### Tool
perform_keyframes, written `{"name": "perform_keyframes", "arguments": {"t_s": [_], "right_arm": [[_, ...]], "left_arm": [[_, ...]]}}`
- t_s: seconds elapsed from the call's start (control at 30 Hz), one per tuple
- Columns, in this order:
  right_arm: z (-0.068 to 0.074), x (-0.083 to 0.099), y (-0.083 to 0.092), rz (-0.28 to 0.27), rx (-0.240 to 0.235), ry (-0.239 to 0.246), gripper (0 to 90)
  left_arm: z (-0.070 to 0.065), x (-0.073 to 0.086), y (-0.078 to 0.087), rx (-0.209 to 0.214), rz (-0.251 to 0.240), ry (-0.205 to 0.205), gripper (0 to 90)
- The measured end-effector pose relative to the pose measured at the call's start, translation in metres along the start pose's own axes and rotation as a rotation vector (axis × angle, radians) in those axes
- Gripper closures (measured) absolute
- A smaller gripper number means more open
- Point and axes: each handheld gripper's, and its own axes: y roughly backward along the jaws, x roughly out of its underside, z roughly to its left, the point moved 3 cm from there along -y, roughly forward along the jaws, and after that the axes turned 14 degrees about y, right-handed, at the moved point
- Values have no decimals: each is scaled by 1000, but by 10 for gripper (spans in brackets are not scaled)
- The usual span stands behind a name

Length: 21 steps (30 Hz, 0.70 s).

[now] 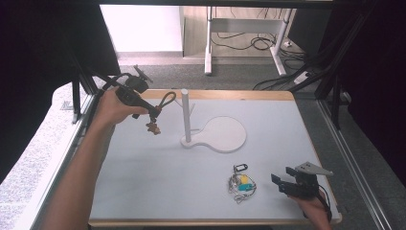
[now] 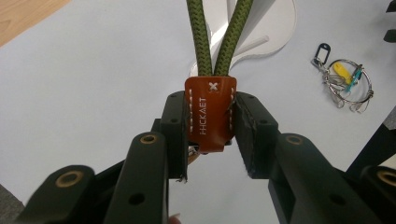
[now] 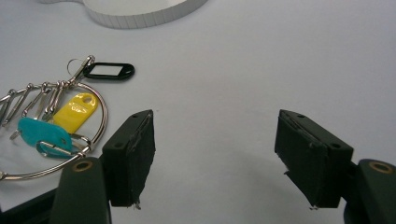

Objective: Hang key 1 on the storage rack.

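Note:
My left gripper [image 1: 151, 113] is held above the table's left rear and is shut on the brown leather tag [image 2: 210, 93] of a keychain. The keychain's green rope loop [image 1: 167, 99] sticks out toward a white upright post [image 1: 185, 115], a little short of it. A small brown piece [image 1: 153, 128] dangles under the jaws. In the left gripper view the rope loop [image 2: 201, 37] runs up from the tag, with the pads pressing on both of the tag's sides. My right gripper [image 1: 282, 176] rests open near the front right, with nothing between its fingers [image 3: 133, 154].
The post rises from a flat white paddle-shaped base [image 1: 225, 135] at the table's middle. A wire key ring [image 1: 242, 184] with yellow, teal and black tags [image 3: 56, 126] lies just left of my right gripper. The wooden table edge [image 1: 215, 94] runs along the back.

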Motion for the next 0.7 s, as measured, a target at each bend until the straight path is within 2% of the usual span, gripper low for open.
{"name": "perform_keyframes", "arguments": {"t_s": [0.23, 0.4, 0.7], "right_arm": [[0, 4, 4, 9, 12, -4, 293], [0, 6, 6, 5, 12, -10, 293], [1, 5, 4, 12, 11, -2, 294]], "left_arm": [[2, -4, -6, 7, 12, -6, 669], [5, -6, -12, -5, 29, -10, 670], [-1, -7, -22, -6, 52, -23, 669]]}}
